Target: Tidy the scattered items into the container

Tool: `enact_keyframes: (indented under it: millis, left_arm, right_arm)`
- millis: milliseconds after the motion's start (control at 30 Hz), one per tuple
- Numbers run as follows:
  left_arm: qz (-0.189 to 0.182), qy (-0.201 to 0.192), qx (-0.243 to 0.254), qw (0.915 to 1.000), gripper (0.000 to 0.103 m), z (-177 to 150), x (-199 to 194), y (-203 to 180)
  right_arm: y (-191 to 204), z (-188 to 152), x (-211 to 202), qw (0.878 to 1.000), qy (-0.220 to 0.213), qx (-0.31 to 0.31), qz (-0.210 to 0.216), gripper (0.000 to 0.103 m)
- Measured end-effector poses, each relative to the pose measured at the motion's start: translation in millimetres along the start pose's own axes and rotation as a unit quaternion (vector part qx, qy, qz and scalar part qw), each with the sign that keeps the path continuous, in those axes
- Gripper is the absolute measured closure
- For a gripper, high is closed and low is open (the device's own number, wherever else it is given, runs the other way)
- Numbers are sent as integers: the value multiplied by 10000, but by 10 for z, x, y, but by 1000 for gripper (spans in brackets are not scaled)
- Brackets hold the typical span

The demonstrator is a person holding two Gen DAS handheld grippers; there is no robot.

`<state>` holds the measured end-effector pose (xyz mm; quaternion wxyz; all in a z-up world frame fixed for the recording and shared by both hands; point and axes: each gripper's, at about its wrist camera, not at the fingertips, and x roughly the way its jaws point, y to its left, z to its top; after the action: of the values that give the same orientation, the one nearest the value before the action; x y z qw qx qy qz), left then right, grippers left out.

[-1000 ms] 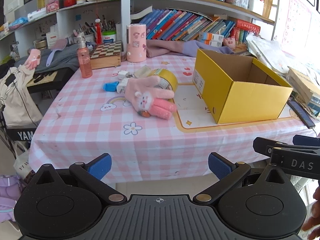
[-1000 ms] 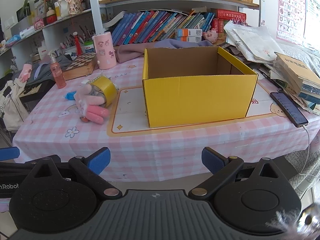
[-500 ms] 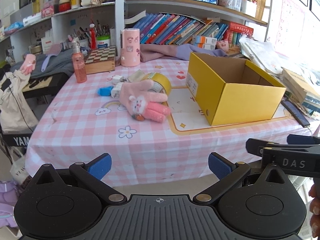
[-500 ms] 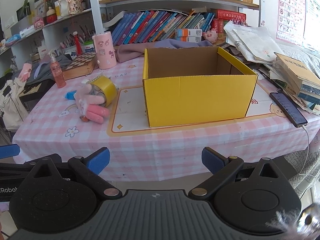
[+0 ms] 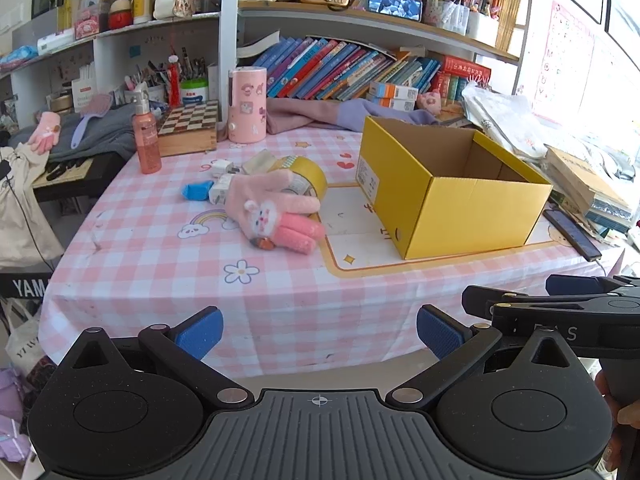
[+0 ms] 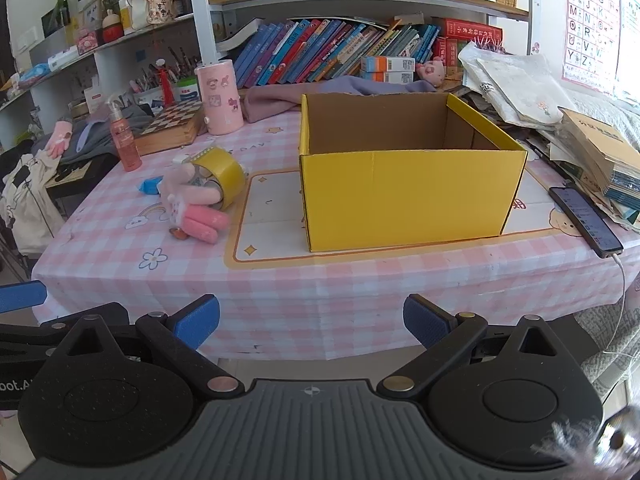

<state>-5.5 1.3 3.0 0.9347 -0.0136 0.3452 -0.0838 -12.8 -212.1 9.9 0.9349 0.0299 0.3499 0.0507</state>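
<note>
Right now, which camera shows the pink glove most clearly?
The left wrist view. There the pink glove lies nearer and larger, its bunny face and fingers plain, resting against the tape roll. In the right wrist view the glove is smaller, off to the side and a little blurred.

Both views are brightly lit by daylight entering from about two o'clock, where the window area (image 5: 624,8) is blown out to white. Only soft shadows are cast on the tablecloth (image 6: 360,280). Straight shelf lines are bowed by fisheye distortion toward the edges, and the corners are vignetted black. Blur is seen at five o'clock in the right view.
</note>
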Motion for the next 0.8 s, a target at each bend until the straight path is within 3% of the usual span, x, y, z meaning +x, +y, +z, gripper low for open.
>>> enact_keyframes:
  millis: [300,533,800]
  left_arm:
    - [-61,51,-75,9999,0,-22,-2,77]
    - [301,171,7,9994,0,-39,9,140]
    - [462,110,59,9989,0,-46,-45,234]
  right_arm:
    - [23,16,-2,10000,-43,0,-33,3]
    - [90,35,-32,9998,-194,7,-32,3]
    - [194,80,-13,9995,-309,-63,4,3]
